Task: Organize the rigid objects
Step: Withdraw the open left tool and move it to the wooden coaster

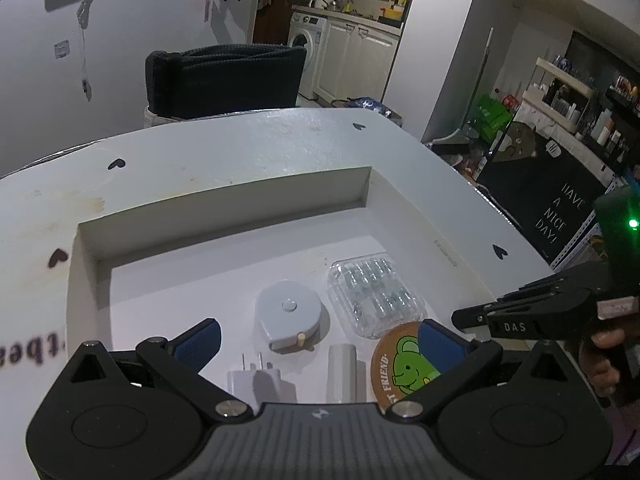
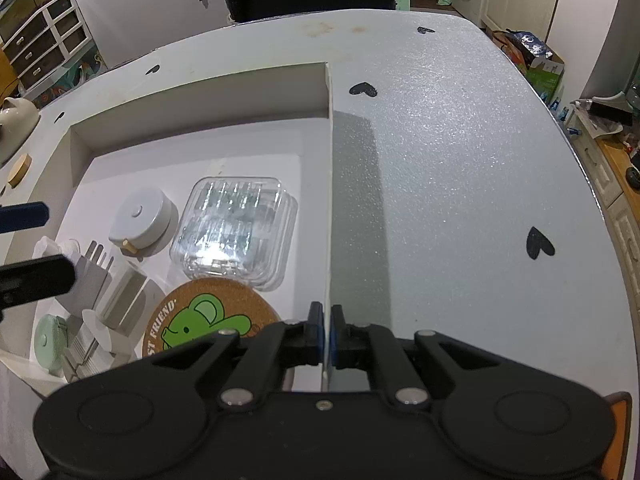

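Your left gripper (image 1: 320, 344) hangs wide open over the white box (image 1: 224, 208), while your right gripper (image 2: 327, 332) pinches its side wall. Inside: one tape measure (image 1: 288, 316), one clear case (image 1: 374, 296), one cork coaster (image 2: 208, 320), two plug adapters (image 1: 256, 380). It's on a speckled white table (image 2: 460, 160) with black hearts, a washing machine (image 1: 306, 36) behind.

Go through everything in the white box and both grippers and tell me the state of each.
left gripper: jaws wide open, empty, above the box.
right gripper: jaws shut on the box wall.
white box: open-topped, on the table.
clear plastic case: closed, lying flat.
tape measure: lying flat.
cork coaster: flat, picture up.
white plug: prongs up.
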The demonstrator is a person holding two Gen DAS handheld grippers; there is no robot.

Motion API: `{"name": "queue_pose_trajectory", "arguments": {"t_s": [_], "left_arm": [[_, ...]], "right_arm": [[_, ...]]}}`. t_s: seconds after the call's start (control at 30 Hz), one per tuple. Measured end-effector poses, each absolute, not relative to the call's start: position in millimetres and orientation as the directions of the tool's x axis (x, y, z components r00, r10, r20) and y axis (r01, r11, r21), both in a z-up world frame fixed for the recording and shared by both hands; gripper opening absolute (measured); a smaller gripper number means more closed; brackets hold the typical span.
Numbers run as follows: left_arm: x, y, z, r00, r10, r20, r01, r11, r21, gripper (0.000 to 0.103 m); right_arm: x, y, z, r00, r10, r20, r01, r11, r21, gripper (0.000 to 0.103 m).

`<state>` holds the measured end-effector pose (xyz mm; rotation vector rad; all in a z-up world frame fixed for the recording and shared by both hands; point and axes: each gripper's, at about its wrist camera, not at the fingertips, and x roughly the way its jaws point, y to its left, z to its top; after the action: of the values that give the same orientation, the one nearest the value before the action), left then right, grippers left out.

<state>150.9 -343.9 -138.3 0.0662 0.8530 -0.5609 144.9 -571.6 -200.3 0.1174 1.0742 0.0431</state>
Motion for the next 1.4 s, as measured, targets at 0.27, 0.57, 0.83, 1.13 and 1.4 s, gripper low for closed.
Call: {"name": "queue_pose_trajectory", "arguments": {"t_s": [0.27,0.57,0.83,1.13,1.4], "left_arm": [[139.1,-308.1,-126.4,0.577,-0.442,-0.687,0.456,0.872,-0.177,0.103],[139.8,-245.3,-120.2,0.644,-0.366,-0.672,0.328,0.925,-0.19,0.103],[147.0,-187.3,-127.1,0.676,-0.286,-0.679,0.223,0.958,-0.182,0.103],[168.3,-123.1,-143.2,0.707,-0.175,-0.685,0.073,0.982,-0.176,0.103],[205.4,-74.2,-161.4,0.706,-0.059,-0.705,-0.028,0.993,-0.112,0.103]], "right_arm": [[144.2,-571.5,-199.7,0.48,0.091,-0.872,0.023,0.993,0.116,0.005],[141.5,-570.5,-199.5,0.485,0.083,-0.871,0.037,0.993,0.116,0.005],[134.9,-571.8,-201.6,0.508,0.077,-0.858,0.072,0.989,0.132,0.005],[135.3,-567.2,-201.4,0.503,0.046,-0.863,0.113,0.987,0.119,0.006],[141.0,-560.7,-199.5,0.475,0.008,-0.88,0.138,0.987,0.083,0.007]]}}
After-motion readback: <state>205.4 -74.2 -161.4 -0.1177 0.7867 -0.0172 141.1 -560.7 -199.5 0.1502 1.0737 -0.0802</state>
